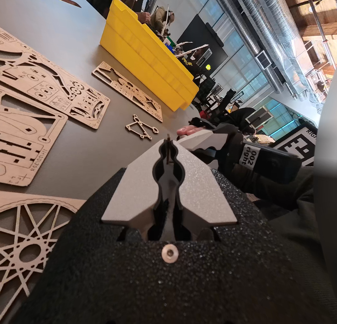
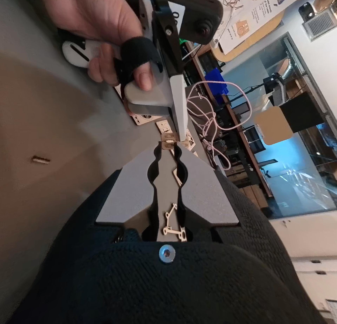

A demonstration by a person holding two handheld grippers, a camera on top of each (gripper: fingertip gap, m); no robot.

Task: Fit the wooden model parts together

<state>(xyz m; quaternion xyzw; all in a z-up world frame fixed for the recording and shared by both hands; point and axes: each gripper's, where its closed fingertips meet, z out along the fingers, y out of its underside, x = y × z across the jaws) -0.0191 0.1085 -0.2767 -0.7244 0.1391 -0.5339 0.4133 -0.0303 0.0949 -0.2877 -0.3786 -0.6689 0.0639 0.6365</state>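
My left gripper (image 1: 168, 143) is shut on a small thin wooden part (image 1: 168, 151), seen edge-on between its pads. In the right wrist view this part (image 2: 169, 141) is a small slotted plate. It sits between the tips of my right gripper (image 2: 168, 145), which close on its two side edges. The left gripper (image 2: 182, 135) comes down from above and pinches the plate's right edge. The right gripper (image 1: 180, 137) also shows in the left wrist view, with its tip just right of the part. Both are held above the grey table (image 1: 82, 151).
Laser-cut wooden sheets (image 1: 45, 81) (image 1: 127, 91) (image 1: 23, 136) and a spoked wheel sheet (image 1: 27, 242) lie to the left. A loose triangular lattice piece (image 1: 141, 127) lies ahead. A yellow bin (image 1: 145, 56) stands behind it. A small wooden peg (image 2: 41, 159) lies apart on the table. The grippers are tip to tip, or close to it. The small wooden peg (image 2: 41, 159) lies around 10 cm away from my right fingertips.
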